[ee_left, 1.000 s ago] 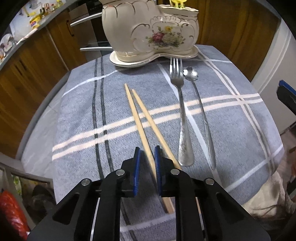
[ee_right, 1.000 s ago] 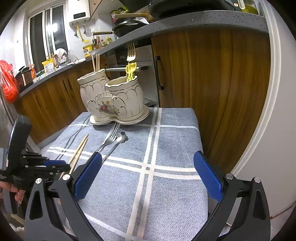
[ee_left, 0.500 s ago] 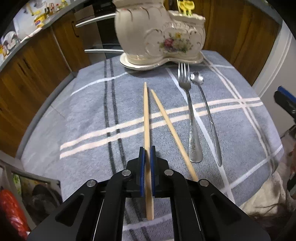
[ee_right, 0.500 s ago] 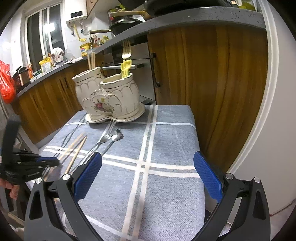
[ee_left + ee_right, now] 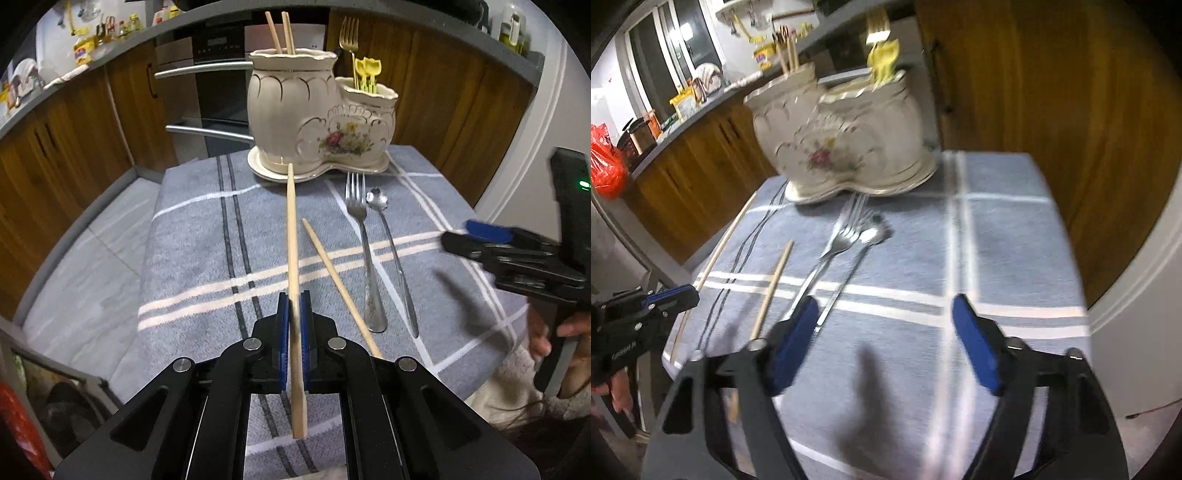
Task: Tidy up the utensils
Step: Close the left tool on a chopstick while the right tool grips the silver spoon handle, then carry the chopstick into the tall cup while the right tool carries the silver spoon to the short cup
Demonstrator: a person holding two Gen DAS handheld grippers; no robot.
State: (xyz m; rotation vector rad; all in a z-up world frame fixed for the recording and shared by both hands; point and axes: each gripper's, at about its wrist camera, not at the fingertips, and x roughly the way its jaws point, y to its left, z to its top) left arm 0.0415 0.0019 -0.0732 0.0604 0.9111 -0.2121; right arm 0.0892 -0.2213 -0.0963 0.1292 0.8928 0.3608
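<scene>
Left wrist view: grey plaid cloth (image 5: 192, 258) covers the table under both grippers. Ceramic holder (image 5: 317, 122) stands far ahead of left gripper (image 5: 294, 332), w/ chopsticks in its tall part, gold fork + yellow bits in the low part. Left gripper is clenched on a chopstick (image 5: 291, 236), lifted off the cloth, tip pointing at the holder. Second chopstick (image 5: 334, 277) lies just right of it; fork (image 5: 364, 243) and spoon (image 5: 391, 254) further right. Right gripper (image 5: 882, 339) spread wide, holding nothing, fork and spoon handles ahead-left of it.
</scene>
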